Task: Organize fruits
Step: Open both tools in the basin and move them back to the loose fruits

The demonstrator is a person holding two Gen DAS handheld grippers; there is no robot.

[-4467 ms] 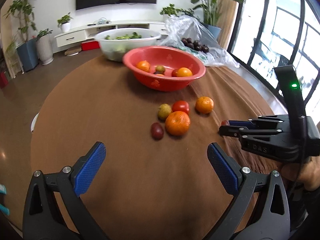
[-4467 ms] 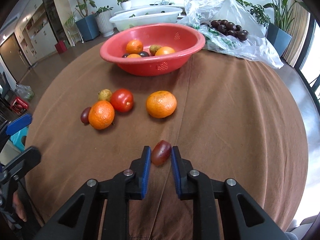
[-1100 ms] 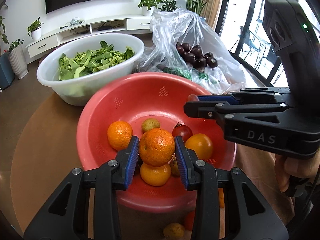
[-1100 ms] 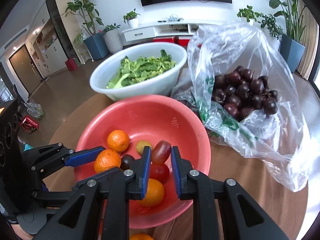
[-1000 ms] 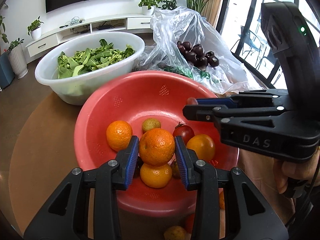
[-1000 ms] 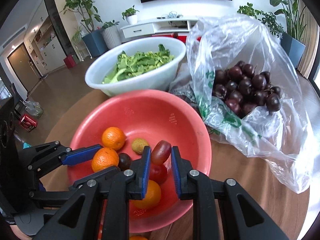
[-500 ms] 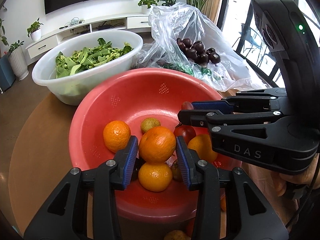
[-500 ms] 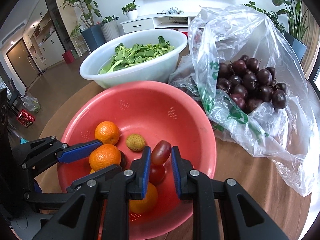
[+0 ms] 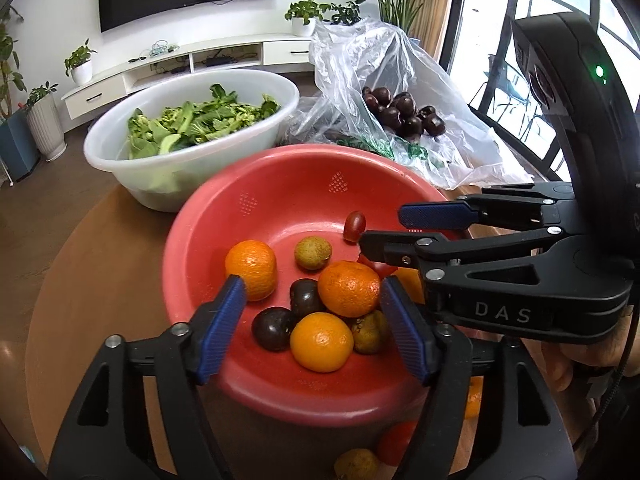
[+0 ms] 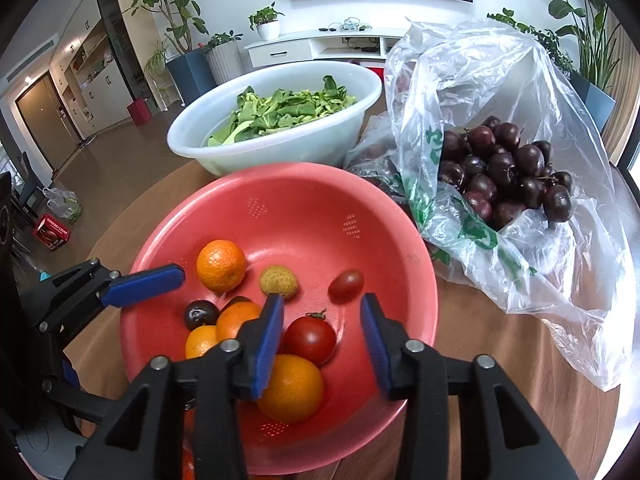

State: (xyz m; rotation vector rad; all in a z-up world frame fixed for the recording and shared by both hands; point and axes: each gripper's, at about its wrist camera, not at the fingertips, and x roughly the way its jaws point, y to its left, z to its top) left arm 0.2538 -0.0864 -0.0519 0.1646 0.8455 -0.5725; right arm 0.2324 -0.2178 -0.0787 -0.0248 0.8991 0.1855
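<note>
On the brown bench (image 10: 500,344), a red bowl (image 10: 304,200) sits nearest, a white bowl of greens (image 10: 280,120) beyond it and a plastic bag of dark fruit (image 10: 504,168) to its right. Above the red bowl, the left tool (image 9: 310,320) and right tool (image 10: 322,330) are both opening, gripping nothing. An orange (image 9: 349,289) and a small oval red fruit (image 10: 346,286) lie loose in the bowl.
</note>
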